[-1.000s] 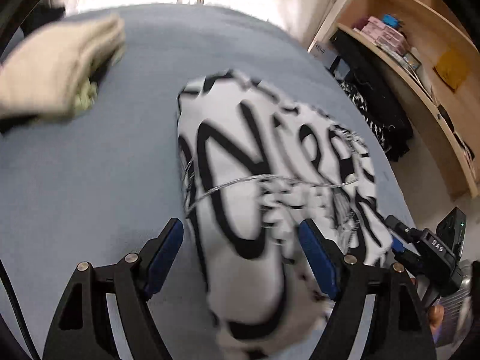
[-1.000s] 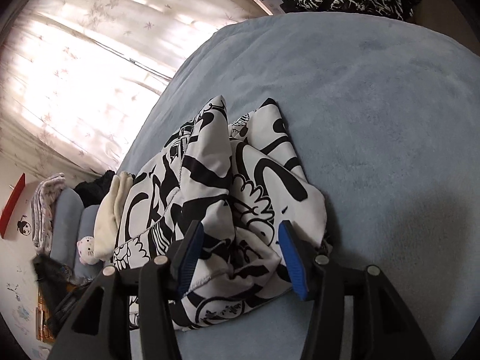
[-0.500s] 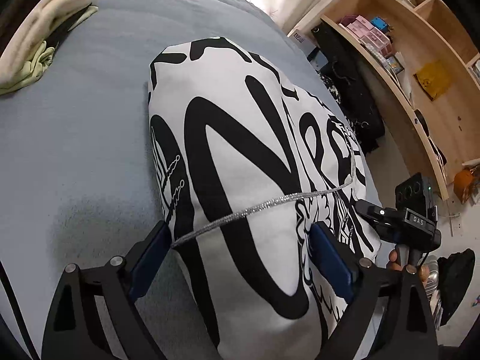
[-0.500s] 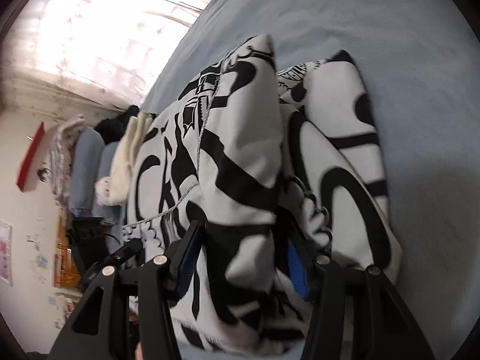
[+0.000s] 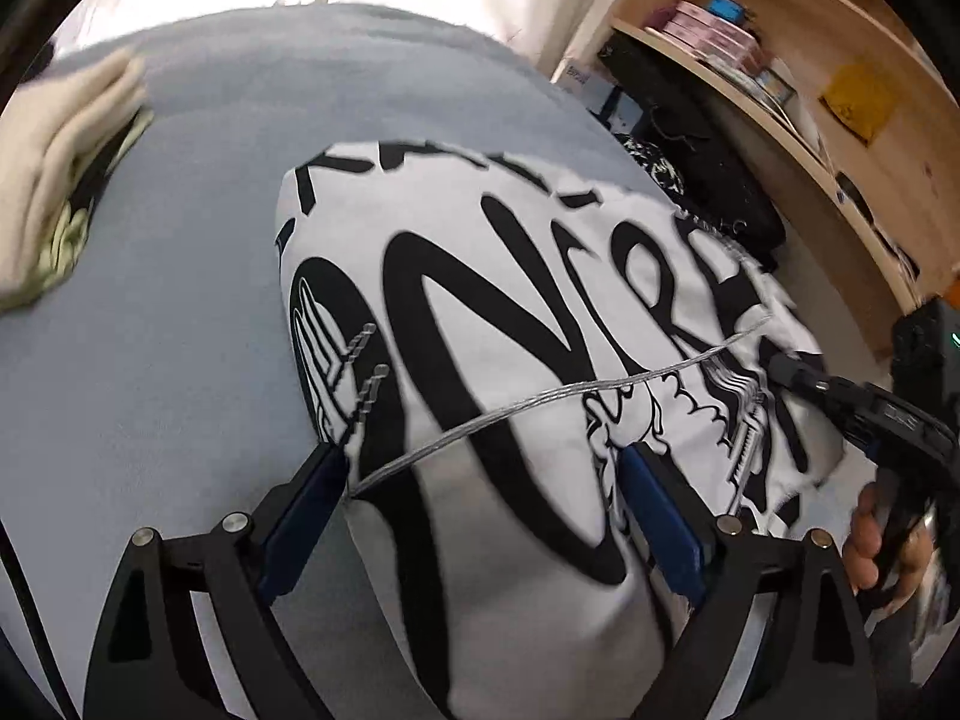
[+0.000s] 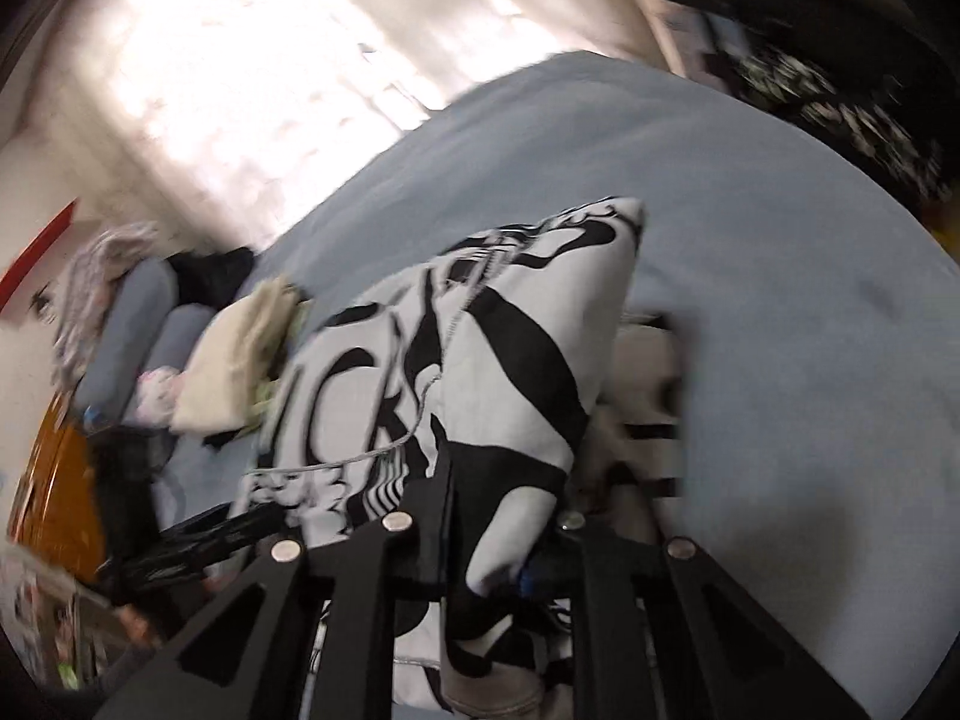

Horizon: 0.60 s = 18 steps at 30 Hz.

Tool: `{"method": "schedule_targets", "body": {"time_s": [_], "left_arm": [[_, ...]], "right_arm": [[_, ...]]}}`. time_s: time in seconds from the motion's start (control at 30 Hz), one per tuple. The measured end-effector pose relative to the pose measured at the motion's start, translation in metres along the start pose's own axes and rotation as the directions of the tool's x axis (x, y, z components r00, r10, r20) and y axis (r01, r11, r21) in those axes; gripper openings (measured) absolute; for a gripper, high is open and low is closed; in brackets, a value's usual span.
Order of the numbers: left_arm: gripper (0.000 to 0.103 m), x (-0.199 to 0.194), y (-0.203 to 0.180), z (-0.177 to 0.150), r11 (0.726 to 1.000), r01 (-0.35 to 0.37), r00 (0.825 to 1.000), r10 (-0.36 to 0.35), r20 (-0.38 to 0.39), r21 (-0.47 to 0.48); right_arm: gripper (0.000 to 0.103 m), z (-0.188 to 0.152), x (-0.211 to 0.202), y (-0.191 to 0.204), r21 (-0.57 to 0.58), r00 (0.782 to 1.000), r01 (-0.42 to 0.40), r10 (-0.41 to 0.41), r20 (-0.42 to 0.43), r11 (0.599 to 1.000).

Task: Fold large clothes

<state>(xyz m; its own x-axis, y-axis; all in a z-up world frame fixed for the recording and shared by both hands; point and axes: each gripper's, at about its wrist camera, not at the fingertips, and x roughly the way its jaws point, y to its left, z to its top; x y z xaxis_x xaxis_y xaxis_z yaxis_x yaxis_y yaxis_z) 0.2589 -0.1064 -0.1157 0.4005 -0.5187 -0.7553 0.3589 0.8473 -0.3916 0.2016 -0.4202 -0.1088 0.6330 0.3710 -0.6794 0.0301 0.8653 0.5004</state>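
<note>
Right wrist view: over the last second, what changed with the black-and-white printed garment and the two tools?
The right tool went from open around the black-and-white printed cotton garment to shut on a bunched fold, which now stands raised off the blue-grey bed cover. The left tool stayed open, straddling the garment's near edge. The cream folded clothes did not move.

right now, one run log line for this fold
stage: mid-fold | left gripper: open around black-and-white garment | right gripper: shut on garment fold | surface: blue bed
</note>
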Motion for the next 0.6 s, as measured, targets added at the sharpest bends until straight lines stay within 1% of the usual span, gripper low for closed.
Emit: {"method": "schedule_targets", "body": {"time_s": [0.03,0.07,0.1,0.13,0.17,0.2,0.27,0.33,0.43,0.47,0.5,0.57,0.6], "left_arm": [[0.091,0.005,-0.013,0.0,0.998,-0.051,0.999,0.051,0.006,0.044],[0.092,0.009,-0.02,0.0,0.994,-0.092,0.996,0.091,0.008,0.067],[0.092,0.018,-0.03,-0.003,0.982,-0.162,0.987,0.162,0.006,0.095],[0.092,0.025,-0.035,-0.006,0.971,-0.21,0.978,0.21,0.012,0.118],[0.092,0.03,-0.038,-0.009,0.963,-0.236,0.972,0.235,0.022,0.128],[0.092,0.033,-0.038,-0.011,0.96,-0.247,0.969,0.245,0.033,0.131],[0.092,0.036,-0.036,-0.012,0.962,-0.241,0.97,0.238,0.039,0.126],[0.092,0.029,-0.032,-0.012,0.972,-0.204,0.979,0.199,0.047,0.117],[0.087,0.011,-0.026,-0.011,0.983,-0.154,0.988,0.152,0.03,0.098],[0.083,0.006,-0.025,-0.011,0.984,-0.152,0.988,0.149,0.035,0.096],[0.082,-0.004,-0.022,-0.01,0.982,-0.162,0.986,0.158,0.052,0.096],[0.08,-0.026,-0.024,-0.002,0.978,-0.185,0.978,0.174,0.117,0.094],[0.073,-0.036,-0.026,0.003,0.979,-0.183,0.974,0.168,0.15,0.088]], "right_arm": [[0.015,0.0,0.007,-0.013,0.026,1.0,0.014,-0.013,-0.019,1.0],[0.015,-0.002,0.018,-0.026,0.053,0.998,0.029,-0.027,-0.052,0.998],[0.016,-0.006,0.029,-0.033,0.068,0.996,0.05,-0.045,-0.079,0.996],[0.019,-0.011,0.038,-0.04,0.074,0.993,0.071,-0.063,-0.097,0.995],[0.021,-0.015,0.046,-0.045,0.083,0.992,0.085,-0.076,-0.106,0.993],[0.021,-0.018,0.052,-0.049,0.107,0.991,0.091,-0.079,-0.109,0.99],[0.025,-0.017,0.053,-0.05,0.127,0.992,0.086,-0.073,-0.102,0.988],[0.028,-0.016,0.049,-0.045,0.106,0.992,0.094,-0.083,-0.099,0.99],[0.033,-0.016,0.041,-0.032,0.071,0.985,0.14,-0.132,-0.115,0.988],[0.033,-0.013,0.033,-0.028,0.055,0.98,0.171,-0.163,-0.117,0.984],[0.033,-0.011,0.029,-0.022,0.047,0.978,0.185,-0.179,-0.111,0.982],[0.033,-0.007,0.013,-0.014,0.035,0.978,0.195,-0.192,-0.081,0.98],[0.033,-0.005,0.007,-0.009,0.034,0.98,0.19,-0.187,-0.065,0.981]]}}
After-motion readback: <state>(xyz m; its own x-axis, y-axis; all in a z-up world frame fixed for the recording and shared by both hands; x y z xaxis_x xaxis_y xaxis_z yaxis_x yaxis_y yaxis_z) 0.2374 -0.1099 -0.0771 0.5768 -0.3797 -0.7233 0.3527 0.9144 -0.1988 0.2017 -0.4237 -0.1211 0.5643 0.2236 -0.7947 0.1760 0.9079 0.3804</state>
